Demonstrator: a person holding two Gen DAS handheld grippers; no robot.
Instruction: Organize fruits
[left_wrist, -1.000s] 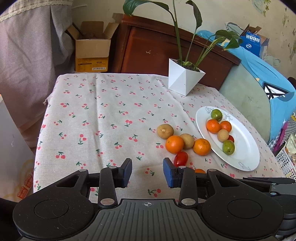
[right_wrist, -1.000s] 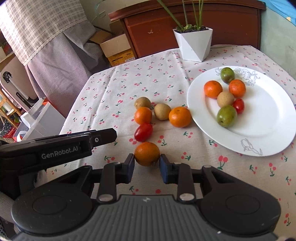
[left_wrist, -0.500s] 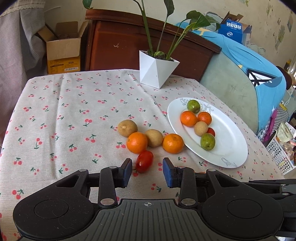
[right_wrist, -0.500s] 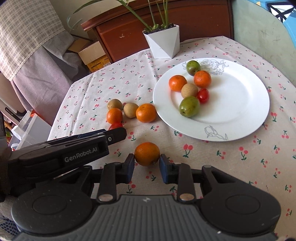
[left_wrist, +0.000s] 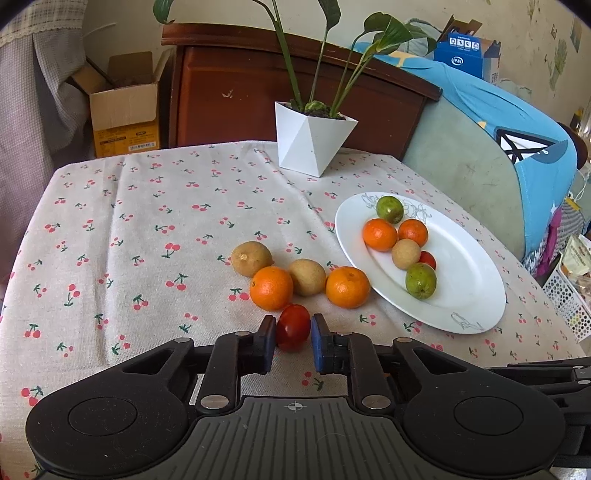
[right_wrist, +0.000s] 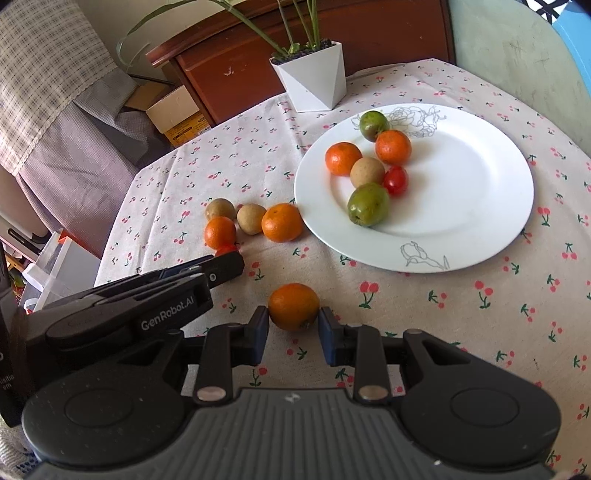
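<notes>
A white plate (left_wrist: 476, 291) (right_wrist: 480, 192) holds several fruits: two oranges, two green fruits, a brown one and a small tomato. On the cloth beside it lie two oranges (left_wrist: 271, 288) (left_wrist: 347, 287) and two brown fruits (left_wrist: 251, 258) (left_wrist: 306, 277). My left gripper (left_wrist: 293, 334) has its jaws around a red tomato (left_wrist: 293, 326), close to touching it on the cloth. My right gripper (right_wrist: 293, 325) is shut on an orange (right_wrist: 293, 305), held above the cloth near the plate's front edge.
A white geometric planter (left_wrist: 312, 142) stands at the table's back. Behind it are a wooden cabinet (left_wrist: 236, 92) and a cardboard box (left_wrist: 125, 110). A chair with blue cloth (left_wrist: 498, 122) is at the right. The left gripper's body (right_wrist: 129, 306) lies left of the right one.
The left gripper moved forward and narrowed its jaws around the tomato. The right gripper carried the orange to the right, closer to the plate.
</notes>
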